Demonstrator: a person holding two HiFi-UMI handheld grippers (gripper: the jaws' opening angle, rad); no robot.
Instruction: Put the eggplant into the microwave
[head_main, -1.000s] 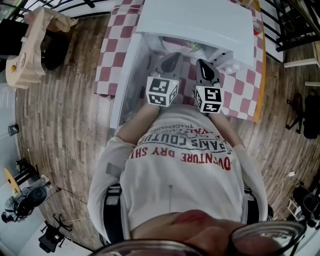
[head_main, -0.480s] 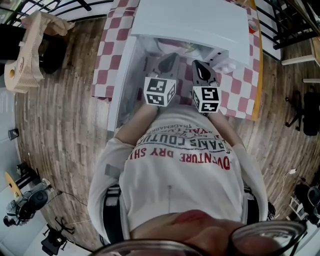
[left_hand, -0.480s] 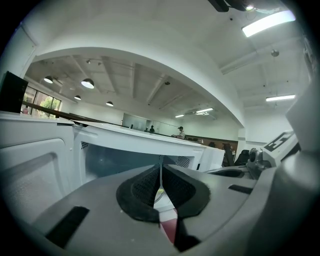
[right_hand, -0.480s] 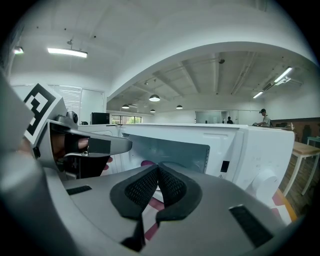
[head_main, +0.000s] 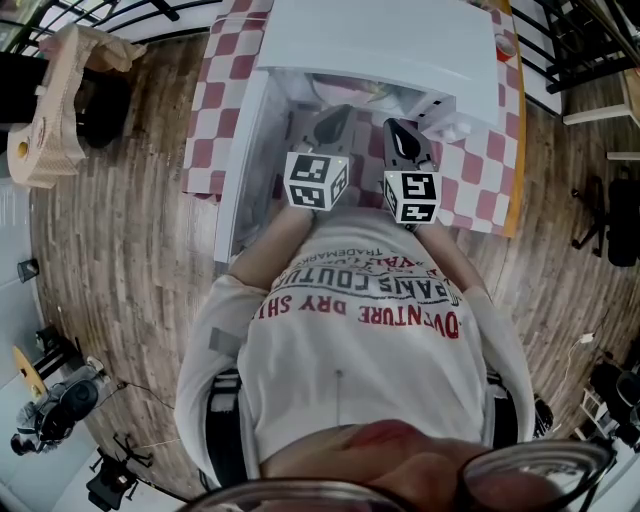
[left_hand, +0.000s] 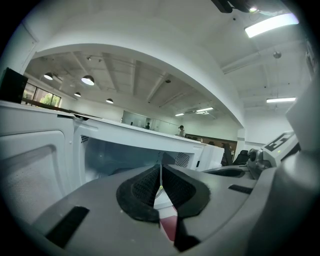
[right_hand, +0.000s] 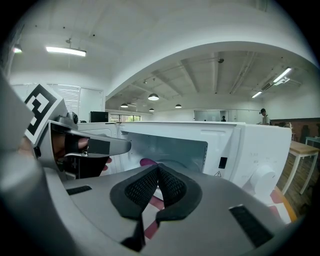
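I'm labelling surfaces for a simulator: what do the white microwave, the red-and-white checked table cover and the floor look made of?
White box-shaped microwave: smooth painted metal or plastic, going by its even, slightly glossy shell. Red-and-white checked table cover: probably cloth or vinyl, with flat printed squares. Brown plank floor: wood or wood-look laminate, with visible grain and board seams.

The head view drifted slightly: the microwave (head_main: 380, 40), with the left gripper (head_main: 340, 113) and right gripper (head_main: 397, 129) before it, shows further left.
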